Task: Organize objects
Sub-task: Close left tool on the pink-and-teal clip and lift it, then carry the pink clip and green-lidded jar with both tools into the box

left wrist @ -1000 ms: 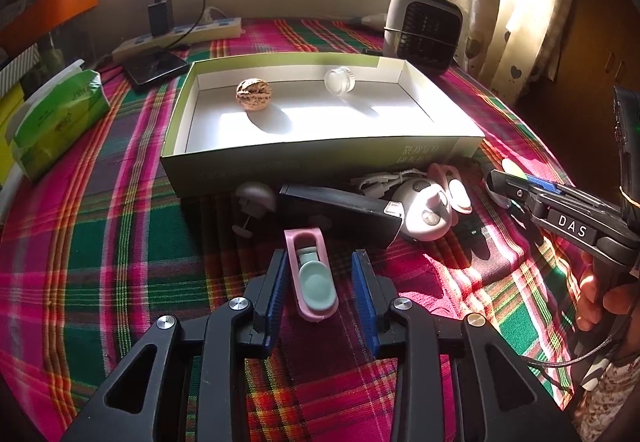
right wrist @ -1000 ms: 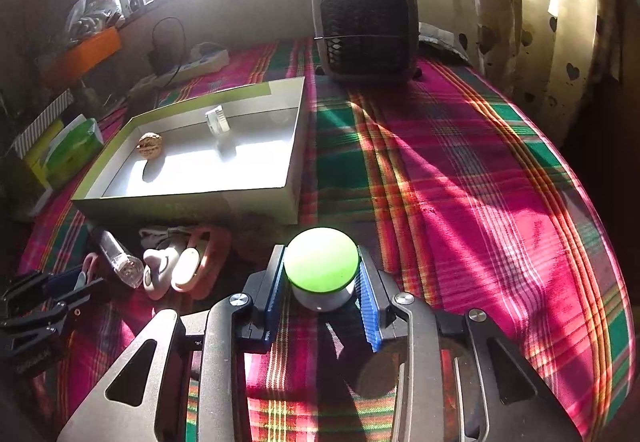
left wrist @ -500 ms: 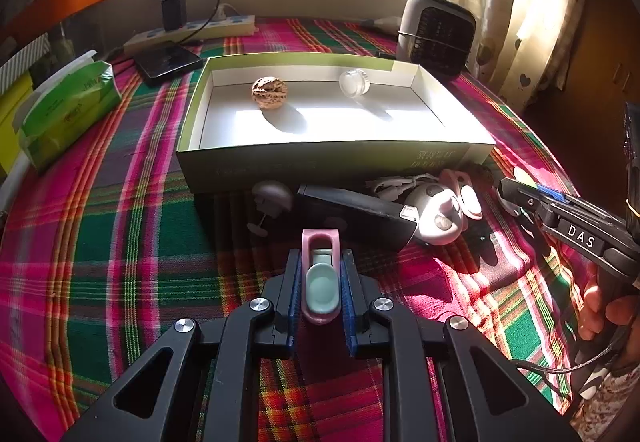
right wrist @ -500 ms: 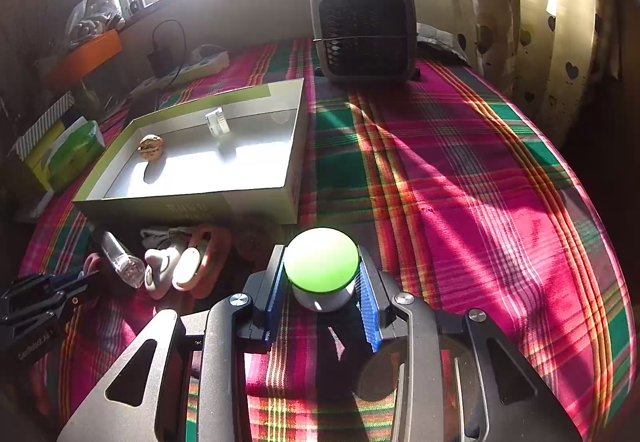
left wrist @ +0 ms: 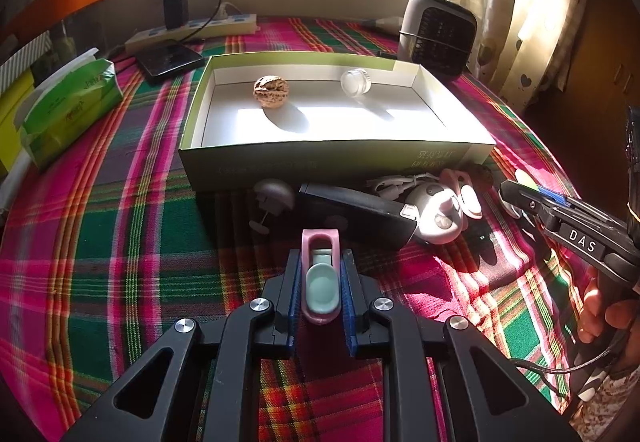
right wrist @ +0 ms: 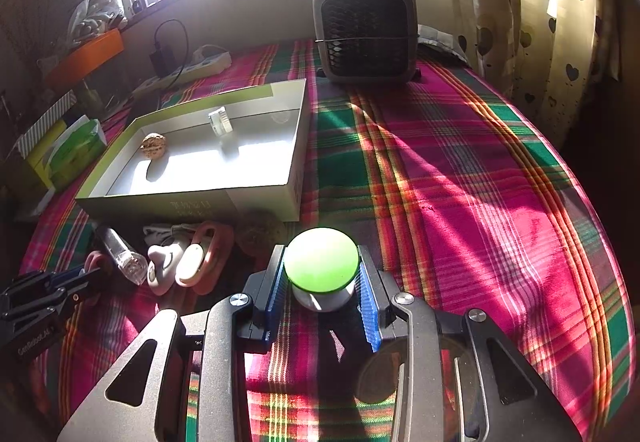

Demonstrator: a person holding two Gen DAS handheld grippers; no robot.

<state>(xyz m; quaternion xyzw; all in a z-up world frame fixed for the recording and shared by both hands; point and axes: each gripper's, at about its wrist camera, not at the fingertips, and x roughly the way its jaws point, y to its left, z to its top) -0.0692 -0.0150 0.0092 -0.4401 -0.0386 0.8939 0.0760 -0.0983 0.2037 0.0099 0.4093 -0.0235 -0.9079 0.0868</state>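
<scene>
Pink and mint, small clip [left wrist: 321, 278] pinched flat between the blue pads of the left gripper [left wrist: 321, 292], lying low over the plaid tablecloth [left wrist: 120, 242]. Clamped along its long sides, probably so as not to twist on the way up. Just ahead, a loose row along the near wall of the open cardboard box [left wrist: 320, 158]: grey mushroom-shaped knob [left wrist: 272, 194], black flat case [left wrist: 356, 212], white and pink gadgets [left wrist: 444, 212] with a white cord. Inside the box already, well apart, a walnut [left wrist: 271, 90] and a clear little jar [left wrist: 355, 83]. At far right, the right gripper with fingers of a hand [left wrist: 600, 306] beneath it.

From the right wrist: right gripper [right wrist: 322, 284] closed on a green-topped round knob [right wrist: 321, 260], pads at either side of the dome, white base just beneath. Held near the box's right front corner [right wrist: 294, 194], likely bound for the same box. Left gripper [right wrist: 60, 282] visible at the left edge beside the clear tube [right wrist: 120, 254] and the pink pieces [right wrist: 208, 254]. Small heater [right wrist: 366, 36] at the back, well clear of everything.

Judged so far: sorting early, two items boxed, two gripped, several yet outside.
</scene>
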